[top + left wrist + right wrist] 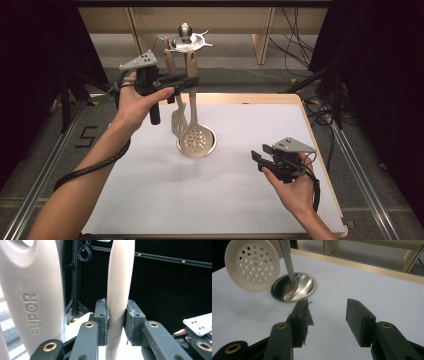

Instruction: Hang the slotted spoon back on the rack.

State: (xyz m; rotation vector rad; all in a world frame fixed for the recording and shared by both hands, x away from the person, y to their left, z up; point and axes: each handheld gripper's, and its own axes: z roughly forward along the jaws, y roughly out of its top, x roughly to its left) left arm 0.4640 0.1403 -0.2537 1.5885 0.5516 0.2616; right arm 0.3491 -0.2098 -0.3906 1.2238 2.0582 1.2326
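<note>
While the left gripper (189,80) clamps the skimmer's handle (117,290) between both pads, the perforated skimmer (196,140) hangs over the steel holder (211,146), slotted spatula (178,121) at its 9 o'clock. Right gripper (261,157) wide open, empty, at 4 o'clock from the holder.

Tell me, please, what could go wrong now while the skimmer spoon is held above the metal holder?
1. The left hand-held gripper pinches only the skimmer's smooth, tapered handle, so the skimmer might slip or swing.
2. The slotted spatula stands close beside it in the holder; the two heads could catch and tip the holder.
3. The right hand-held gripper hangs open, away from the holder, so nothing steadies it.
</note>
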